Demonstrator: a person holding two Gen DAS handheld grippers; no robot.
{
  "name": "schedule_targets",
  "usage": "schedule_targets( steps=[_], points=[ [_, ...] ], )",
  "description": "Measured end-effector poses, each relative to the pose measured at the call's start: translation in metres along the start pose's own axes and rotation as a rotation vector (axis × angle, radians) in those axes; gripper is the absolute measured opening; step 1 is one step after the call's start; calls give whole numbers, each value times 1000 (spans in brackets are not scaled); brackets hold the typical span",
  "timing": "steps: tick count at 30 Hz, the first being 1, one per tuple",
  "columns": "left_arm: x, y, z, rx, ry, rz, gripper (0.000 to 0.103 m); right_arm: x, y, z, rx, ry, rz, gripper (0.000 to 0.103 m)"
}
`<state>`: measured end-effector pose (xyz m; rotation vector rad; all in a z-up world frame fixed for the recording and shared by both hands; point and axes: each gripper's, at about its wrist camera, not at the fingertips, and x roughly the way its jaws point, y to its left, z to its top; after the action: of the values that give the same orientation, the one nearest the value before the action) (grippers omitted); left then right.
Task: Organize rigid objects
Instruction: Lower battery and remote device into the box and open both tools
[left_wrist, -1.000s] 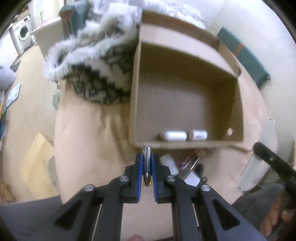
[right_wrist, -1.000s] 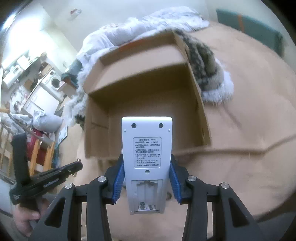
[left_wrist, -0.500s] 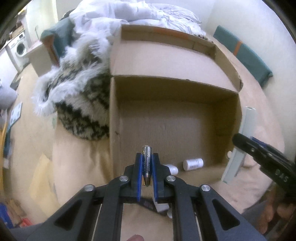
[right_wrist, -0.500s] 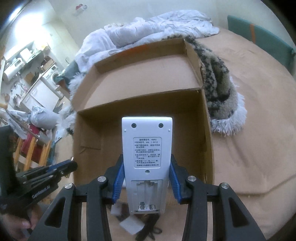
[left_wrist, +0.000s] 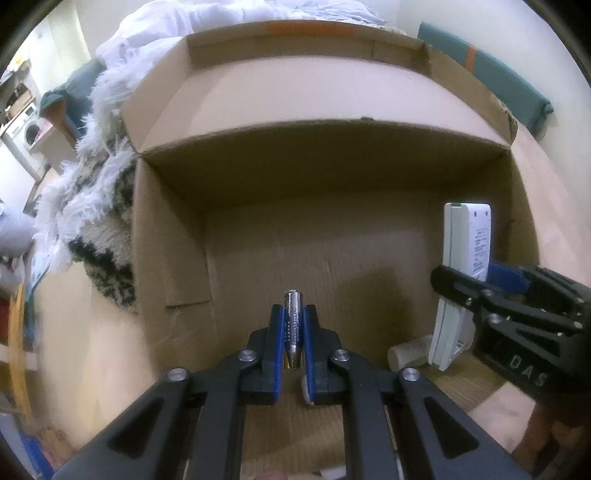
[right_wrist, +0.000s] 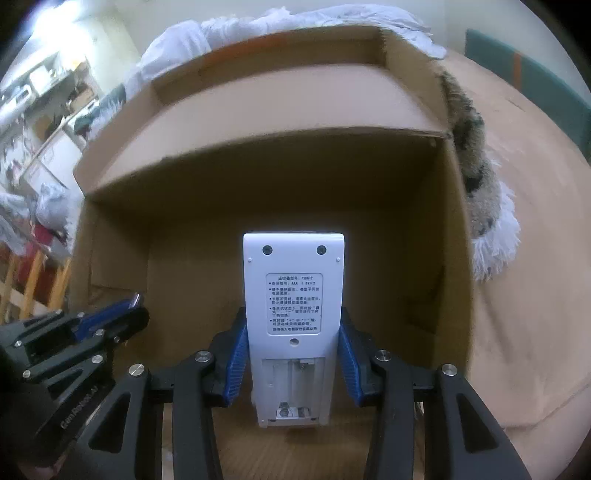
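My left gripper (left_wrist: 293, 332): clamped on a battery (left_wrist: 293, 325).
My right gripper (right_wrist: 291, 354): gripping a white remote (right_wrist: 293, 295) over the cardboard box (right_wrist: 258, 177).

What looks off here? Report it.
The white remote in the right gripper has no battery cover: its compartment is open and empty. The left gripper holds a loose battery over the cardboard box.

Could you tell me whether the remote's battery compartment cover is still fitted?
No, the white remote in the right gripper shows an open battery bay with bare contacts.
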<state>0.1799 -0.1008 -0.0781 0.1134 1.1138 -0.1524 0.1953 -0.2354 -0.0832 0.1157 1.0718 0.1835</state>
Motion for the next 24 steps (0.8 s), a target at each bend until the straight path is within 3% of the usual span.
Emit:
schedule_targets(
  steps=[8,24],
  points=[
    [21,1,-7,-7,34,1,9,23,-2,-5,15,93,-30,46],
    [36,-7,-10,-1,61,18,9,41,-15,2,80,154,-20,47]
  ],
)
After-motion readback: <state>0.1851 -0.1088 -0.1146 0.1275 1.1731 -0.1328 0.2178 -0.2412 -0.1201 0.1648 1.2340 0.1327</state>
